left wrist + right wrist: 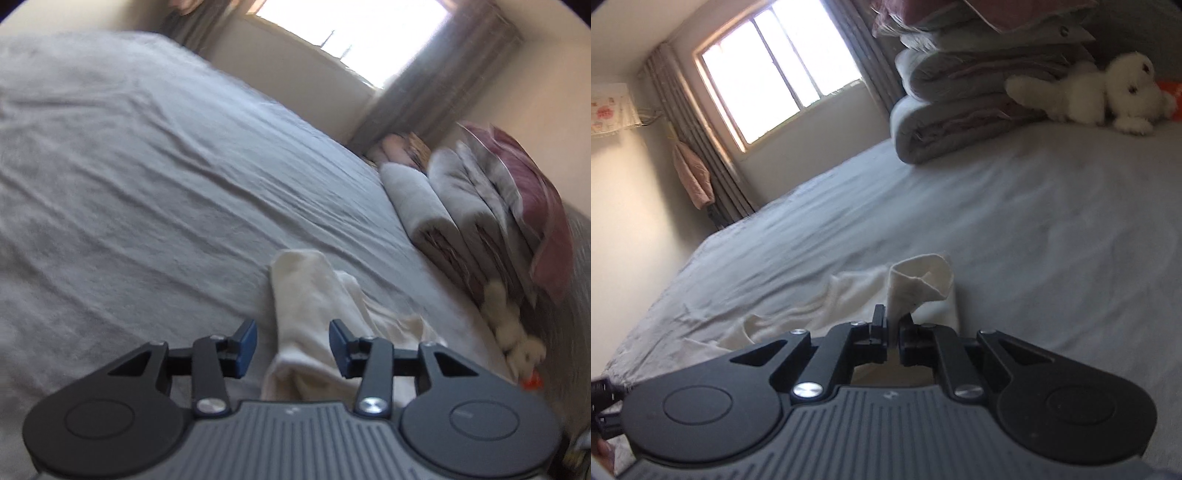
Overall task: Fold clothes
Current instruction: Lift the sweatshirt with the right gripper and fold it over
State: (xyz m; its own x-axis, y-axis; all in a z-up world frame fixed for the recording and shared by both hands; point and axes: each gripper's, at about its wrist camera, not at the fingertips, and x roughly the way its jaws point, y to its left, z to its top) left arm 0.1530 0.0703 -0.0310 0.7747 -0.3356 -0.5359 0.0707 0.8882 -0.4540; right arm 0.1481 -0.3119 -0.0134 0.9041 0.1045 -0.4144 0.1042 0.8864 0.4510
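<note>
Matt black plastic is forming both grippers, left gripper point(293, 341) and right gripper point(894, 330), with shiny metal screws point(807, 390). Soft cream cloth garment point(919, 284) is creasing at lower centre. Wrinkled grey bedsheet point(147, 166) is looking matt; fluffy white plush toy point(1100, 94) upper right.

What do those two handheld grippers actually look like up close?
Both look alike: a grey ribbed body with two round black discs on top and black angular linkage arms joined by silver screws. The left gripper has blue pads on its fingers. On the right gripper the fingers look black, and a small pale mark sits on the ribbed body.
</note>
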